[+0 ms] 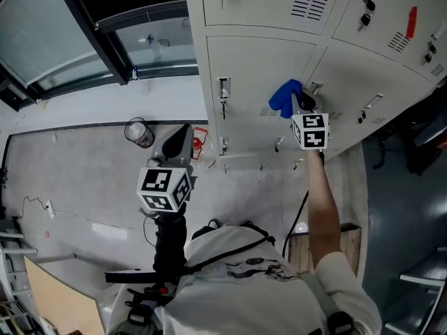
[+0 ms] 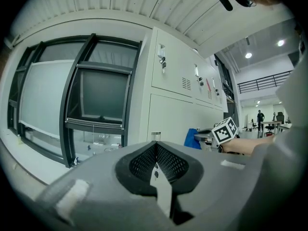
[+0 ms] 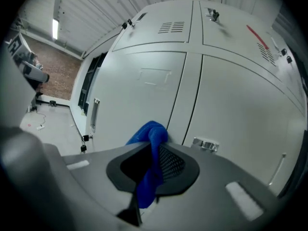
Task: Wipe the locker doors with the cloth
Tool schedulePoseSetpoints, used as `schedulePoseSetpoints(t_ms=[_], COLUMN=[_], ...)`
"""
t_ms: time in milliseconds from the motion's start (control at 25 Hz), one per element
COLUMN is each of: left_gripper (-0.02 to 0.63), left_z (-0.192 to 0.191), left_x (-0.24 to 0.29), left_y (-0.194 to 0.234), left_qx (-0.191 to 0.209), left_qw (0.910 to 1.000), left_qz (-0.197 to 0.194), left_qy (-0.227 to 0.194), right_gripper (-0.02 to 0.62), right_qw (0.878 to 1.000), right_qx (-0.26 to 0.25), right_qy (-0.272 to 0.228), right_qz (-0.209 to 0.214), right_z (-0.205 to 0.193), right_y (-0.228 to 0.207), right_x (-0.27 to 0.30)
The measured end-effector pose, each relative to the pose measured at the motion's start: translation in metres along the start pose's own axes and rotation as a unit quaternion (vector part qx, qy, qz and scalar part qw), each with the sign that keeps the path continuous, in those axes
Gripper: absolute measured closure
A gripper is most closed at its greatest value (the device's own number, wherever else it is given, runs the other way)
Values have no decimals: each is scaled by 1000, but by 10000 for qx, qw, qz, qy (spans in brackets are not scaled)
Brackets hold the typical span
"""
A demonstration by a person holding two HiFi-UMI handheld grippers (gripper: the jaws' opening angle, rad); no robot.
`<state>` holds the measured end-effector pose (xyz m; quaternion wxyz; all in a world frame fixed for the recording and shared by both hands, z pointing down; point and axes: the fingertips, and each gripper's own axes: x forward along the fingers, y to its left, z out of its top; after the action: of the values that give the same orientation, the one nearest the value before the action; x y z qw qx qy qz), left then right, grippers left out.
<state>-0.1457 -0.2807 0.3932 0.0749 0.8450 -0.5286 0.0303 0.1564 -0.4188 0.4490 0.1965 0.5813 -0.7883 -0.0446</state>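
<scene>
Pinching blue cloth [image 3: 152,134], right tongs [image 3: 153,163], locker door [image 3: 144,90]

Your right gripper [image 3: 153,163] is matt grey plastic with a rough mesh pattern inside the jaws; same on your left gripper [image 2: 156,163]. The cloth [image 3: 153,137] you're pinching is soft, fuzzy blue fabric. The locker doors [image 3: 144,95] are smooth painted metal, pale, low sheen. The latch [image 3: 205,144] is shiny bare metal. The floor [image 1: 77,180] is matt grey, concrete-like. The window glass [image 2: 98,97] is glossy.

window [image 2: 98,95] dark-framed | clear jar [image 1: 139,132] on floor [image 1: 84,166] | wooden crate [image 1: 350,243] on floor
</scene>
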Motion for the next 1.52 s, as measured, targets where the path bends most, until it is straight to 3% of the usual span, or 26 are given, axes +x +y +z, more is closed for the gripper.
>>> schedulePoseSetpoints(t_ms=[120, 280, 440, 560, 760, 1120, 1520], left_gripper=[606, 606, 606, 606, 606, 606, 606], left_z=[-3, -4, -1, 0, -2, -3, -10], left_x=[2, 1, -5, -12, -30, -44, -26], left_y=[-2, -2, 2, 10, 26, 49, 31], left_qx=[-5, 0, 27, 67, 120, 141, 125], left_qw=[10000, 10000, 10000, 9999, 9992, 9977, 9990], left_qz=[-28, -2, 57, 148, 382, 651, 397], left_qy=[27, 34, 15, 15, 71, 122, 190], right_gripper=[557, 557, 557, 557, 557, 557, 557], right_qw=[9986, 9918, 9822, 9780, 9796, 9840, 9925], right_qx=[45, 14, 112, 137, 181, 160, 160], right_qy=[-260, -409, -211, 92, 411, 490, 736], right_qz=[460, 1211, 1863, 2082, 1961, 1705, 961], right_z=[8, 10, -15, -35, -55, -56, -89], right_y=[22, 85, 158, 199, 222, 222, 142], right_x=[-9, -12, 4, 26, 64, 86, 64])
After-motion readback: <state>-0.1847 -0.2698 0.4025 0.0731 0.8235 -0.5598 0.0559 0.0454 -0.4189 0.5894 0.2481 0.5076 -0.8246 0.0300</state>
